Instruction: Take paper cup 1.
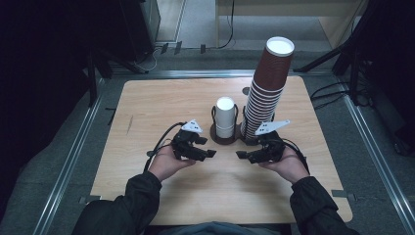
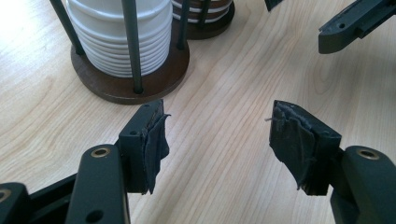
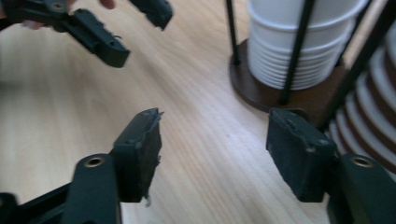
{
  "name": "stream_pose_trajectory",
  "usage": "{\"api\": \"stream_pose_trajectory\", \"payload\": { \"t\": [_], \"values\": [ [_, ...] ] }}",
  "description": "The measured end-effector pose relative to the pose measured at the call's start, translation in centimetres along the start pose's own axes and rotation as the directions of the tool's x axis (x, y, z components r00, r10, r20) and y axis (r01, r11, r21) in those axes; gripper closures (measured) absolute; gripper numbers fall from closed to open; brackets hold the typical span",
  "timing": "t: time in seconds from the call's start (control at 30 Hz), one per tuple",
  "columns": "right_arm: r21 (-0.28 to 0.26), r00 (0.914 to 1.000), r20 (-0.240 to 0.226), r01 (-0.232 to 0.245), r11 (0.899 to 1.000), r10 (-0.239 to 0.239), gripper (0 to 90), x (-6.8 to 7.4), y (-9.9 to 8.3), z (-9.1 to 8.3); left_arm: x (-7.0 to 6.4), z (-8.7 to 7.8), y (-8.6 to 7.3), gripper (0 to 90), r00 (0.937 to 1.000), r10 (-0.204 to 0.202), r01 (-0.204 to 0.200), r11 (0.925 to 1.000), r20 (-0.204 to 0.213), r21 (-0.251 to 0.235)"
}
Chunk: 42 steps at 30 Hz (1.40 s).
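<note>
Grippers: I see my left gripper [image 1: 211, 153] and right gripper [image 1: 240, 154] low over the wooden table [image 1: 147, 107], tips facing each other across a bare strip of wood.
Left gripper: jaws spread apart, nothing between the pads [image 2: 156, 140].
Right gripper: jaws likewise parted and empty; the left gripper sits across from it at the upper left of its own view.
White cups [image 1: 225, 116]: a short stack standing upright in a dark round holder [image 1: 215, 136] with thin black rods, just beyond both grippers, untouched.
Brown cups [image 1: 266, 93]: a tall leaning stack just beside the white one, on my right, close behind the right gripper.
</note>
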State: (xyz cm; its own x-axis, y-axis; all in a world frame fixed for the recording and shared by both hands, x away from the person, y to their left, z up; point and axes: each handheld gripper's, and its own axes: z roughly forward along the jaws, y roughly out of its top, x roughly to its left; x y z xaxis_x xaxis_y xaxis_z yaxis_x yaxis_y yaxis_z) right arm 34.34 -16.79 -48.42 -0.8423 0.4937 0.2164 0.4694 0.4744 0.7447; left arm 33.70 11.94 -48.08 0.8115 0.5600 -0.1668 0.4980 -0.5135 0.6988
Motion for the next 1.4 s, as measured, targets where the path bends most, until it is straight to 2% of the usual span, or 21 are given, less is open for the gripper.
{"api": "stream_pose_trajectory", "payload": {
  "t": [0.2,0.3,0.4,0.7,0.83,0.87,0.97,1.07,1.2,1.4],
  "values": [
    [0.037,1.0,0.004,0.007,0.999,-0.007,37.5,0.1,0.0,0.5,0.0,-0.2,0.0,35.8,1.0,0.004,-0.004,1.0,0.001,-0.007],
    [0.035,0.9999,0.001,0.013,0.999,-0.013,37.6,0.2,-0.1,0.5,0.1,-0.4,0.0,36.1,1.0,0.001,-0.001,1.0,-0.004,-0.006],
    [0.036,0.9998,0.004,0.019,0.999,-0.019,39.3,0.3,-0.2,0.5,0.3,-0.5,0.2,36.2,0.9997,0.017,-0.016,0.9998,-0.018,0.006],
    [0.04,0.9998,0.015,0.015,0.999,-0.016,44.1,0.7,-0.5,0.8,0.8,-0.9,0.7,35.7,0.9996,0.026,-0.026,0.9997,-0.014,-0.002],
    [0.026,0.999,0.042,0.018,1.0,-0.019,47.8,0.9,-0.6,0.9,1.1,-1.2,0.9,35.2,0.9996,0.023,-0.023,0.9997,-0.017,-0.008],
    [0.016,0.9983,0.055,0.018,1.0,-0.019,51.4,1.0,-0.5,1.0,1.2,-1.3,1.0,34.8,0.9993,0.029,-0.029,0.9996,-0.023,-0.007],
    [0.006,0.9973,0.073,0.011,1.0,-0.011,54.5,1.1,-0.4,1.2,1.3,-1.6,1.3,32.3,0.9994,0.03,-0.031,0.9994,-0.015,-0.015],
    [-0.009,0.9967,0.081,-0.01,1.0,0.011,56.2,1.1,-0.3,1.5,1.6,-1.7,1.8,25.3,0.9993,0.032,-0.032,0.9993,-0.021,-0.019],
    [-0.033,0.9951,0.099,0.006,0.999,-0.003,59.3,0.9,-0.1,1.8,1.9,-1.7,2.6,18.3,0.9989,0.047,-0.047,0.9987,-0.011,-0.019],
    [-0.041,0.9855,0.167,-0.026,0.999,0.032,69.2,0.6,0.0,2.4,3.0,-2.2,4.2,15.9,0.9991,0.031,-0.033,0.9985,-0.028,-0.043]
  ]
}}
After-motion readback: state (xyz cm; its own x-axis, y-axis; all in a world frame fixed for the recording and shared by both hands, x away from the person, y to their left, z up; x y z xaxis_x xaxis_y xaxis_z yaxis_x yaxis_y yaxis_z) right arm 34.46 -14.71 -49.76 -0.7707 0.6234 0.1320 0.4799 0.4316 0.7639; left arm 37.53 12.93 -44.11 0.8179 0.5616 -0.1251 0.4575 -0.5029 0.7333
